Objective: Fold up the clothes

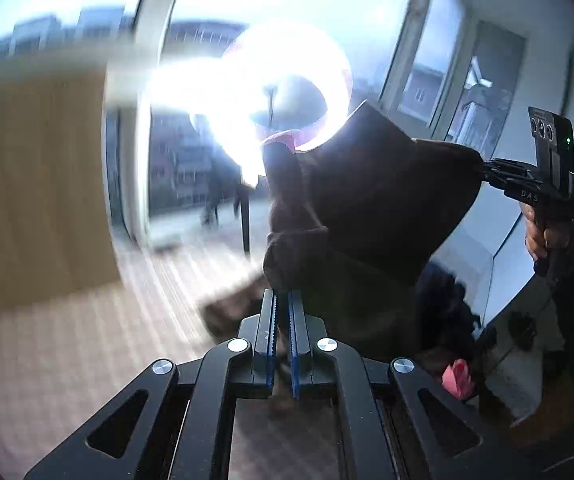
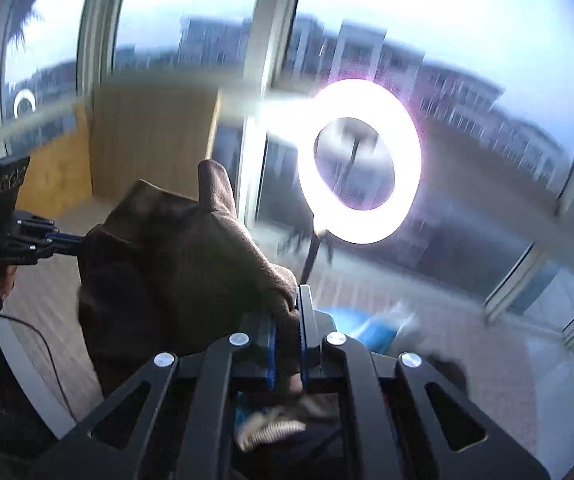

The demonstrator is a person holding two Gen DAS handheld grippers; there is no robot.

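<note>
Holding a dark brown, soft fleece garment (image 1: 371, 200) aloft between both tools, stretched in the air in front of the tall windows (image 2: 199, 20) and the glowing white ring light (image 2: 361, 160). Left tool (image 1: 283, 300) clamped shut on one bunched brown edge, right tool (image 2: 296, 300) pinched shut on the opposite edge, cloth visibly caught between both pairs of blue-lined pads. Risking a slip: thin hold near each hem, so a quick pull apart could tug the fleece free from one side and drop it in a heap. Risking also an uneven fold, judging from the lumpy roll at the left grip and the loose flap (image 2: 215, 188) poking up near the right, which could carry creases into the next lay-down. Swinging the garment toward the ring light stand could snag it. Blurred heavily, both views, so weave, seams and garment type stay unclear; sleeve, collar or hem cannot be told apart. Hidden below the frames: lower part of the cloth and any bench or floor spot meant for laying it. Hard to identify too, the pink scrap (image 1: 457, 376) and the dark pile (image 1: 447, 300) low in the left view, and the blue and striped items (image 2: 271, 428) under the right tool.
</note>
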